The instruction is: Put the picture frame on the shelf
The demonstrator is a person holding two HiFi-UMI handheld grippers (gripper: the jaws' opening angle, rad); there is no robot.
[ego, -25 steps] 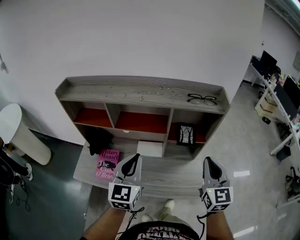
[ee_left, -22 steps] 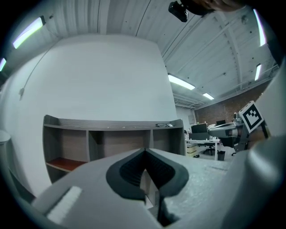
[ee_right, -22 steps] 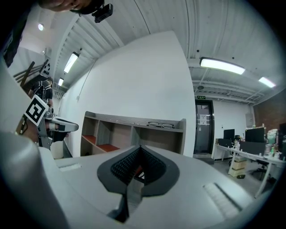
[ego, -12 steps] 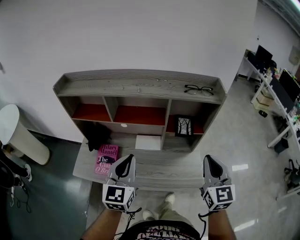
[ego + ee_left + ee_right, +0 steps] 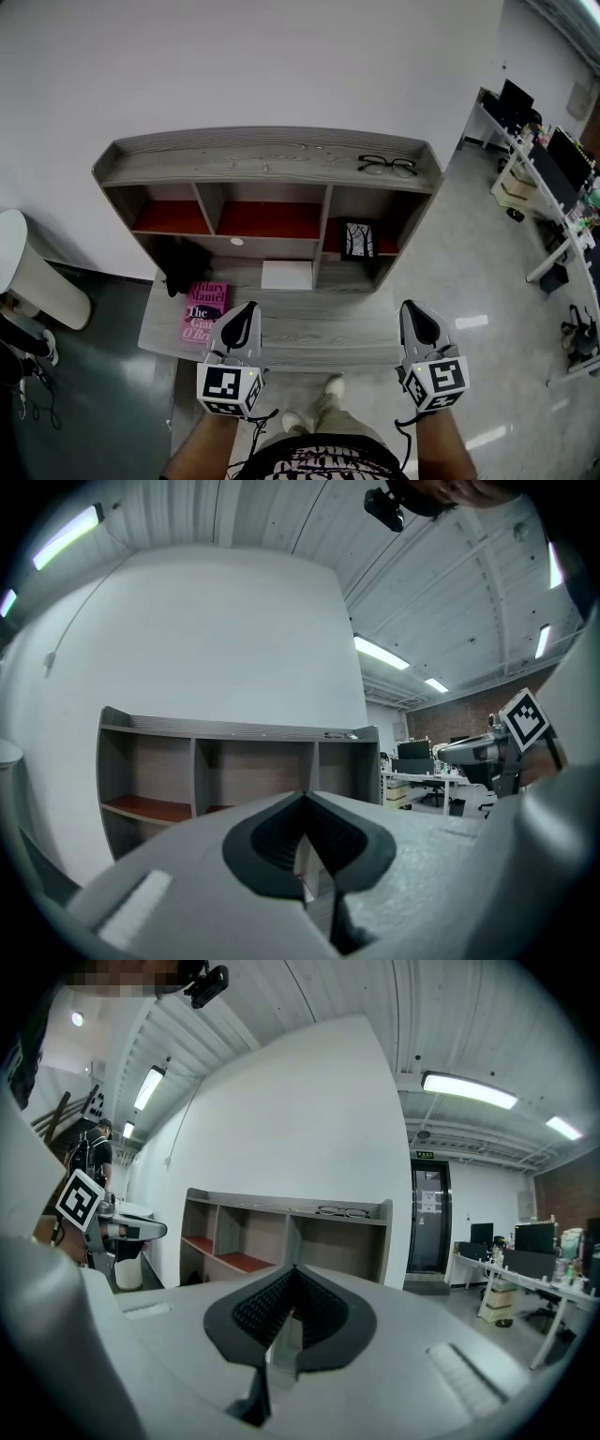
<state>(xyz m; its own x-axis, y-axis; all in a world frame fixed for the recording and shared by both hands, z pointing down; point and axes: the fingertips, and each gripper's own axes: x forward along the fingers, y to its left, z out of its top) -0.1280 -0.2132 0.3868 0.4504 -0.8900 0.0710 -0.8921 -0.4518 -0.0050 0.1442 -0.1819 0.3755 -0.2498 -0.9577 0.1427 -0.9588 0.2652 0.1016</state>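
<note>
The picture frame (image 5: 356, 239), black with a pale tree print, stands upright in the right compartment of the grey wooden shelf unit (image 5: 266, 164). Both grippers hover in front of the desk, well short of the frame. My left gripper (image 5: 242, 317) is shut with nothing between its jaws, near the desk's front left. My right gripper (image 5: 413, 317) is shut and empty too, near the desk's front right. In the gripper views the shelf unit (image 5: 234, 761) (image 5: 281, 1232) stands ahead, and the jaws hide its lower part.
A pink book (image 5: 203, 310) lies on the desk (image 5: 319, 333) at the left, beside a black object (image 5: 186, 267). A white box (image 5: 286, 275) sits under the middle compartment. Glasses (image 5: 385, 166) rest on the shelf top. A white bin (image 5: 33, 272) stands at the left; office desks (image 5: 548, 178) at the right.
Both grippers have drawn back from the shelf and a little lower in the head view. The frame stays in the right compartment. The view has shifted slightly leftward.
</note>
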